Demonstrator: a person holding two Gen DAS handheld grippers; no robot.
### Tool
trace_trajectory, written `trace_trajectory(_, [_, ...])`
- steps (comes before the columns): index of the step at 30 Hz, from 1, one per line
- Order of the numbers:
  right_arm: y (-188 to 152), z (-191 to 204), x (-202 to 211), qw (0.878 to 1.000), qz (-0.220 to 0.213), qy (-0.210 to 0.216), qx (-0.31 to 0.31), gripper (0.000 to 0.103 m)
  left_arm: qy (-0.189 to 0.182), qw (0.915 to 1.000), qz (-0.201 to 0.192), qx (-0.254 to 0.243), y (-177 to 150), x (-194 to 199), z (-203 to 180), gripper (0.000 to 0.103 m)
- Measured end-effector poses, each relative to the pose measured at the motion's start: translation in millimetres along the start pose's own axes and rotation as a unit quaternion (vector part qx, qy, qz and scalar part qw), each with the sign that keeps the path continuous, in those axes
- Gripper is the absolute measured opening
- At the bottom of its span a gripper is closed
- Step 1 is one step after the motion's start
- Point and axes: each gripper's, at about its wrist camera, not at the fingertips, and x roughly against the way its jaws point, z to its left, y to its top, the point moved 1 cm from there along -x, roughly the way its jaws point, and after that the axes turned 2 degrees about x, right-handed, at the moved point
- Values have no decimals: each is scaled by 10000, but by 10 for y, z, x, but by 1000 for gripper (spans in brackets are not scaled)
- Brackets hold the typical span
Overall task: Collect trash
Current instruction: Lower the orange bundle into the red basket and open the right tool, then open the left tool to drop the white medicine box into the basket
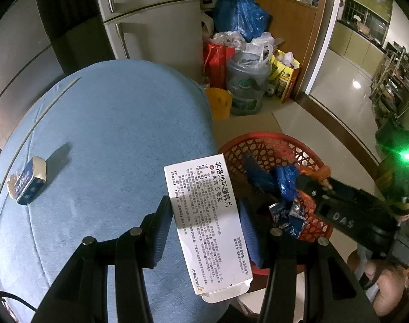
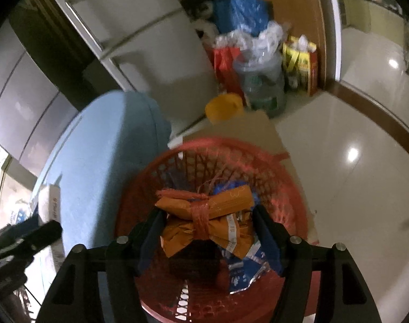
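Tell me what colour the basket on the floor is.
Red, an open lattice basket; the right wrist view shows it best.

We see a tall pale-grey two-door refrigerator point(image 1: 150, 18) behind a rounded blue fabric-covered table point(image 1: 110, 134). Beside it on the floor stand a yellow plastic bucket point(image 1: 219, 102), a clear plastic water jug point(image 1: 247, 86), a red paper bag point(image 1: 217, 62) and a crumpled blue plastic sack point(image 1: 239, 13), against a brown wooden cabinet point(image 1: 290, 21).
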Motion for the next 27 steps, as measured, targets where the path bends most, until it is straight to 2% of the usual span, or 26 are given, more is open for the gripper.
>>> trace_trajectory(3, [-14,5,11,10000,-45,-12,-15,82,-9,10000,10,26,5,-15,18,51])
trace_trajectory(12, [34,-103,263,9985,-443,-22,-330,83,-85,9999,74,-20,11,-83,-33,51])
trace_trajectory(20, [67,-238,490,9956,-716,-21,-606,83,-247,9992,205,-251,78,-229,-367,52])
trace_trajectory(27, [89,-514,730,9900,-1004,-163,-978,83,-363,9971,490,-464,110,-479,-638,52])
